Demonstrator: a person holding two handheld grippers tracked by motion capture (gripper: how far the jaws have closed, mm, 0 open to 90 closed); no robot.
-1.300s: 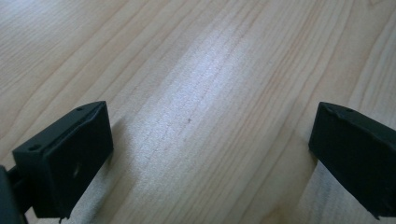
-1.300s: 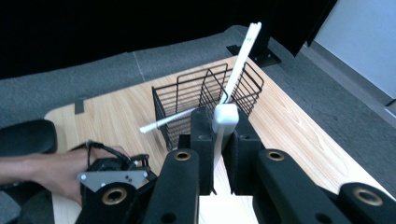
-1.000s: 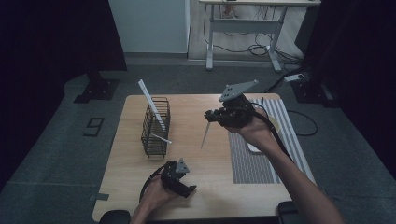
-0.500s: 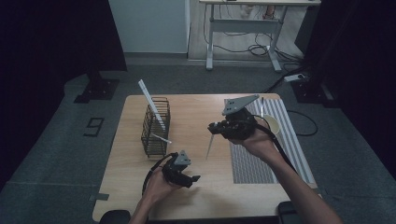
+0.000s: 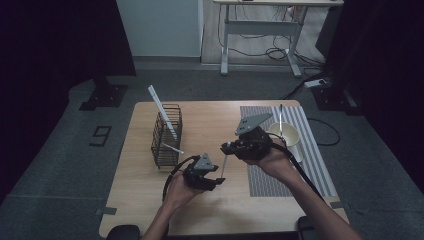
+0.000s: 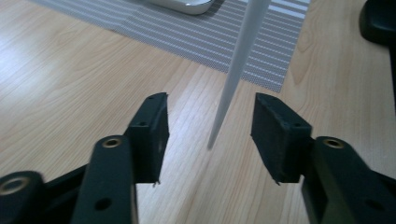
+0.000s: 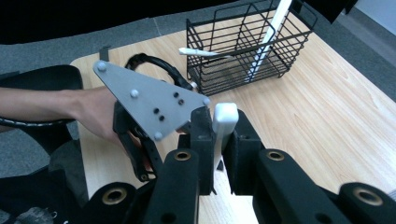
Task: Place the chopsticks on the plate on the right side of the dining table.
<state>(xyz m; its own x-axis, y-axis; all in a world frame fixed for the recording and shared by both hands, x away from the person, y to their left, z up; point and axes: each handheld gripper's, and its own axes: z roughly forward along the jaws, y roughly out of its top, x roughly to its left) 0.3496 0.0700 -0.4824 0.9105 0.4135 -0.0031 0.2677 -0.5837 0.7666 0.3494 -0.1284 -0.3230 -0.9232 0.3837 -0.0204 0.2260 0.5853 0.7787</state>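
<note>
Now the right gripper (image 5: 231, 148) clamps a slim white plastic stick (image 5: 224, 164), tip slanting down over the wooden table (image 5: 210, 120). Its tip hangs untouched between the left gripper (image 6: 208, 135)'s half-open, just-closing jaws.

Basket (image 5: 166, 135) on table (image 5: 210, 220) left; cup (image 5: 287, 137) on mat (image 5: 310, 150) right.

A lab-like recording space: dark curtains (image 5: 60, 45), a height-adjustable desk frame (image 5: 260, 35) and loose floor cables (image 5: 270, 52).
</note>
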